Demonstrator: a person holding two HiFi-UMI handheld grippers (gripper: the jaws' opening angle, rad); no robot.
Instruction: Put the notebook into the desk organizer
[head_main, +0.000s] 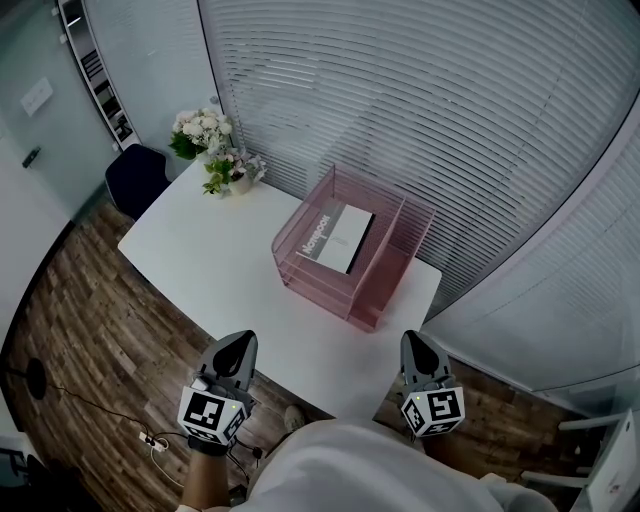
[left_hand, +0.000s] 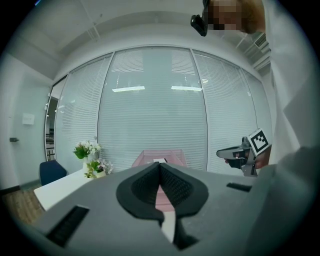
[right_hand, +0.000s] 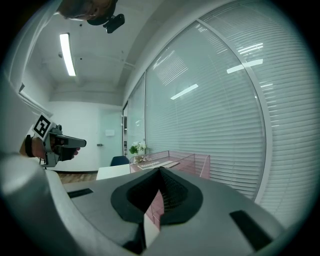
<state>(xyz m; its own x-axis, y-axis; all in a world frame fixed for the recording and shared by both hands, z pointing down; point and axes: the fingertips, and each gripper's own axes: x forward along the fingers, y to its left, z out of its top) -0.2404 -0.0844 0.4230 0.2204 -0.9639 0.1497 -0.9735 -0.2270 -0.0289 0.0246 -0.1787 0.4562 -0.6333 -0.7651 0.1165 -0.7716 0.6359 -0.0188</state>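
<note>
A pink wire desk organizer (head_main: 385, 290) stands on the right part of the white table (head_main: 220, 265). A white and grey notebook (head_main: 335, 237) lies flat in its upper tier. Both grippers hang off the table's near edge, close to the person's body, well short of the organizer. My left gripper (head_main: 238, 346) is shut with nothing in it, and so is my right gripper (head_main: 417, 344). In the left gripper view the shut jaws (left_hand: 160, 165) point at the organizer (left_hand: 172, 156). The right gripper view has the organizer (right_hand: 192, 162) and the notebook (right_hand: 156, 164) beyond its shut jaws.
Two pots of flowers (head_main: 215, 150) stand at the table's far left corner, with a dark blue chair (head_main: 135, 178) behind them. Glass walls with blinds (head_main: 450, 110) run close behind the table. A cable and a power strip (head_main: 152, 440) lie on the wooden floor.
</note>
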